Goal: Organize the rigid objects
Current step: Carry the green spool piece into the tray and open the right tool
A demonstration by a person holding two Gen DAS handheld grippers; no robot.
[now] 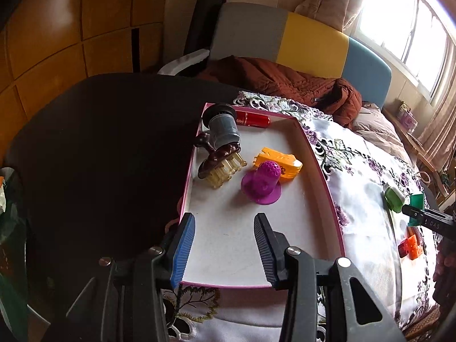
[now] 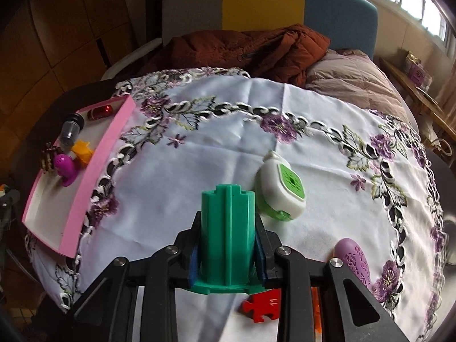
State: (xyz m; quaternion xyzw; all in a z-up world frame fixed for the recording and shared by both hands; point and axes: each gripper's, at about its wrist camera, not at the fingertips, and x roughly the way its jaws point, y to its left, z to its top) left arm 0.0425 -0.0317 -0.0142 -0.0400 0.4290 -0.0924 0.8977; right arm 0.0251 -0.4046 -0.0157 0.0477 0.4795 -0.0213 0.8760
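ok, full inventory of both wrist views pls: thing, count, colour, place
tray: 1, pink rim, white floor, left side of tablecloth
tablecloth: 1, white with purple embroidery, over the table
red cylinder: 1, red, tray's far end
grey cup: 1, grey, in tray, tipped
brush: 1, brown with yellowish bristles, in tray
yellow piece: 1, in tray
purple cone: 1, in tray
green-white case: 1, on cloth
puzzle piece: 1, red, on cloth
purple oval: 1, on cloth
green cylinder: 1, held
left hand-held gripper: open, above tray
right hand-held gripper: shut on green cylinder
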